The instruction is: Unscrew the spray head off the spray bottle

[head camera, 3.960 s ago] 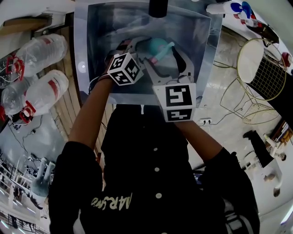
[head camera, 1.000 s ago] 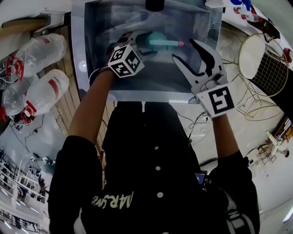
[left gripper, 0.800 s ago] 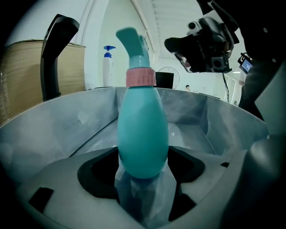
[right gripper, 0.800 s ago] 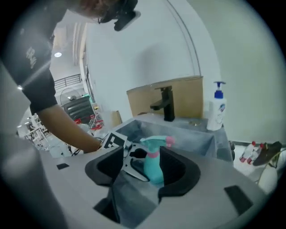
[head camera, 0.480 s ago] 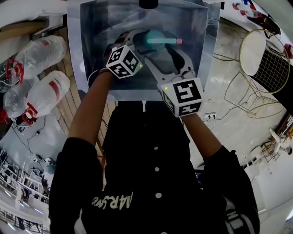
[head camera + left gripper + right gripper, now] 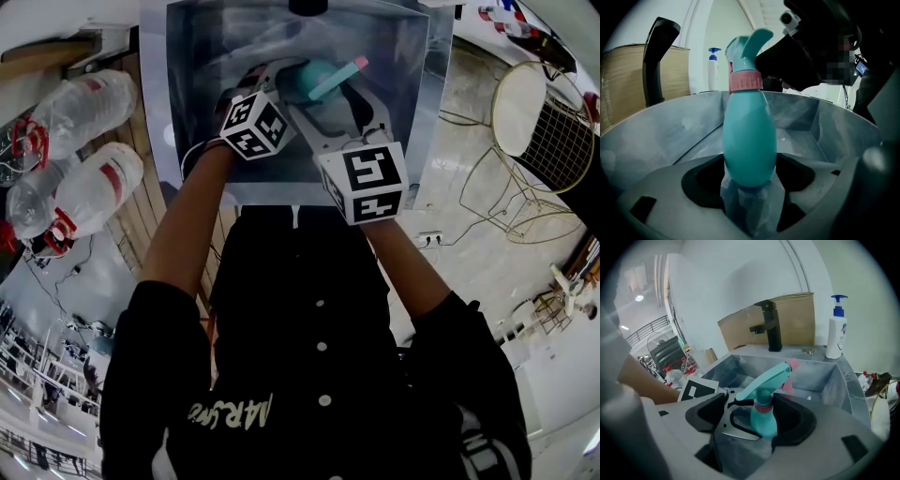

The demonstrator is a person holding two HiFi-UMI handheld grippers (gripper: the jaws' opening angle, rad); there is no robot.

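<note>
A teal spray bottle point(image 6: 314, 80) stands upright in a steel sink point(image 6: 412, 112). My left gripper point(image 6: 279, 86) is shut on its rounded body point(image 6: 749, 145), below the pink collar point(image 6: 746, 82). The teal spray head point(image 6: 768, 377) with its pink nozzle tip point(image 6: 359, 63) sits on the neck. My right gripper point(image 6: 754, 405) reaches in from the near side with the neck and spray head between its jaws. These jaws have just been opening. The right pad point(image 6: 797, 420) lies close beside the bottle; the left pad point(image 6: 708, 414) stands clear of it.
A black faucet point(image 6: 772, 329) rises at the sink's far rim, with a white pump bottle point(image 6: 836, 329) beside it. Large clear plastic bottles point(image 6: 84, 103) lie on the floor to the left. A wire stool point(image 6: 539, 131) stands to the right.
My right gripper swung in from the right and dropped around the spray head. The nozzle, which pointed right half a second ago, now points up and right. My left gripper kept still.
</note>
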